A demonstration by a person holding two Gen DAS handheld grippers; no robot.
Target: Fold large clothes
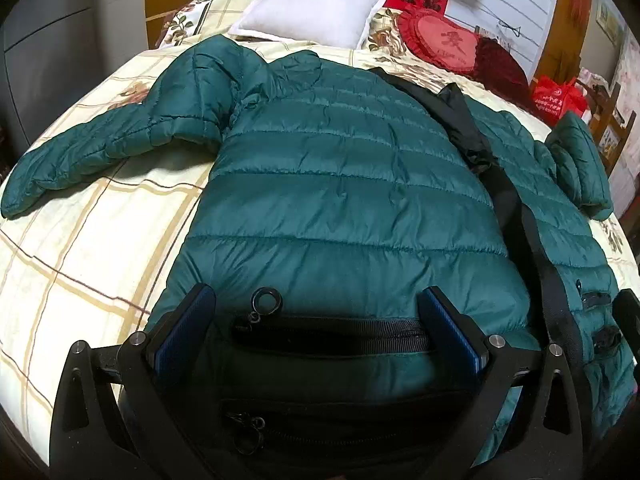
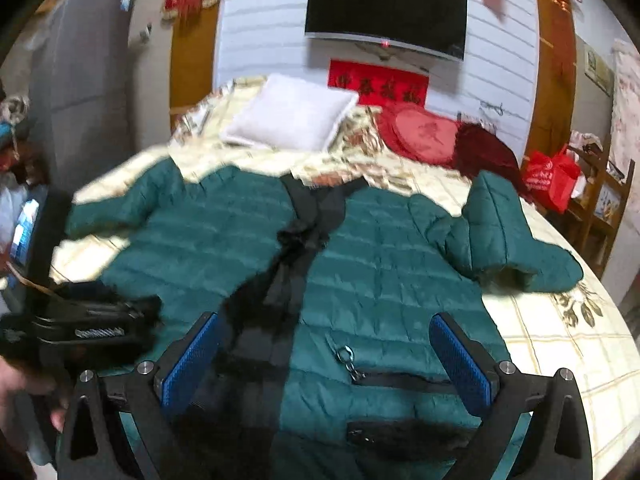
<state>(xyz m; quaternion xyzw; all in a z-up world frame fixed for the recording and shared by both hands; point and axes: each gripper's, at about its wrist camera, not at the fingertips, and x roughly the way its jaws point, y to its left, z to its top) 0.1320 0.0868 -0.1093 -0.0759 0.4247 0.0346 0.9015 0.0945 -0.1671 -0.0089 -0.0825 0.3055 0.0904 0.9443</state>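
Left wrist: green jacket (image 1: 340, 184) spread front-up on bed (image 1: 80, 264), sleeve out to left, hem nearest camera. Left gripper (image 1: 316, 300) released, fingers wide, straddling a zipped pocket (image 1: 332, 336) at hem. Right wrist: right gripper (image 2: 326, 328) released above hem, nothing held; pillow (image 2: 292, 114) at far end.

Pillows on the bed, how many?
3. A white pillow at the head of the bed, a red heart-shaped pillow to its right, and a dark red pillow beside that one. The jacket may hide more.
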